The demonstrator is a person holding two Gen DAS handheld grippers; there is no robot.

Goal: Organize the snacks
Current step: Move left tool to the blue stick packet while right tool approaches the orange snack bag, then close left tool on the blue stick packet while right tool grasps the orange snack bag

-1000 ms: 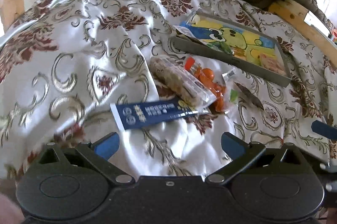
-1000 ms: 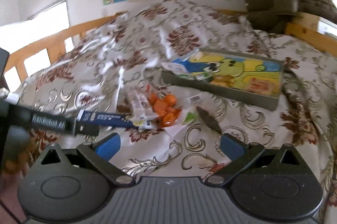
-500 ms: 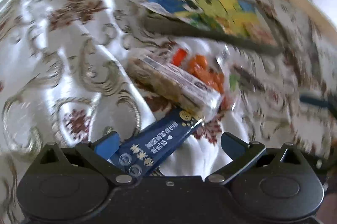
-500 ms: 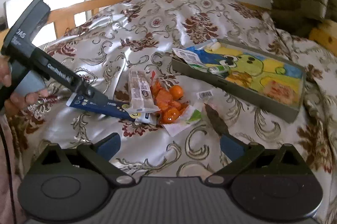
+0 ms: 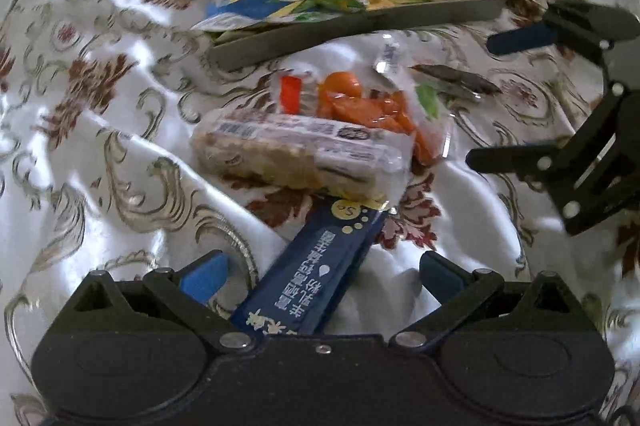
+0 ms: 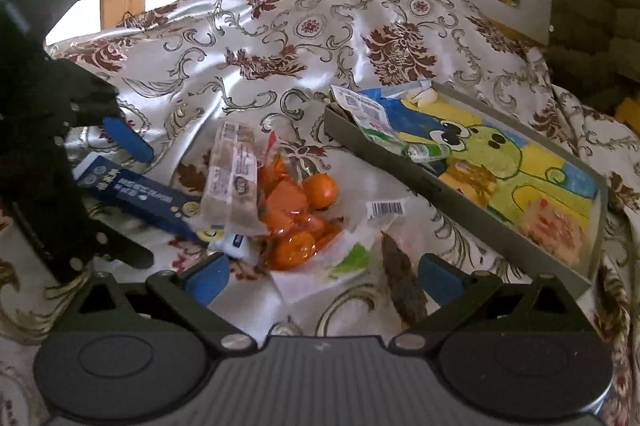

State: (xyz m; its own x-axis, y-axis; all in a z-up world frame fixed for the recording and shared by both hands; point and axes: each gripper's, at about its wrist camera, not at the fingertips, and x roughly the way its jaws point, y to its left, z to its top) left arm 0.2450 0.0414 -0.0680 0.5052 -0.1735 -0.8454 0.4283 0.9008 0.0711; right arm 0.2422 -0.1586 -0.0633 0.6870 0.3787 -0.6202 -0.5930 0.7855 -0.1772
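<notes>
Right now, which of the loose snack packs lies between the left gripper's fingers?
The dark blue box: its near end lies between the open left gripper. The clear cracker pack and orange candy bag lie farther off.

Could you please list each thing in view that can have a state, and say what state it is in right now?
Left gripper: open, fingers either side of the blue box.
Right gripper: open, holding nothing.
Blue box: lying flat, far end under the cracker pack.
Cracker pack: sealed, resting on the box and the orange bag.
Orange bag: lying on the cloth.
Tray: holds a few packets, mostly bare.
</notes>
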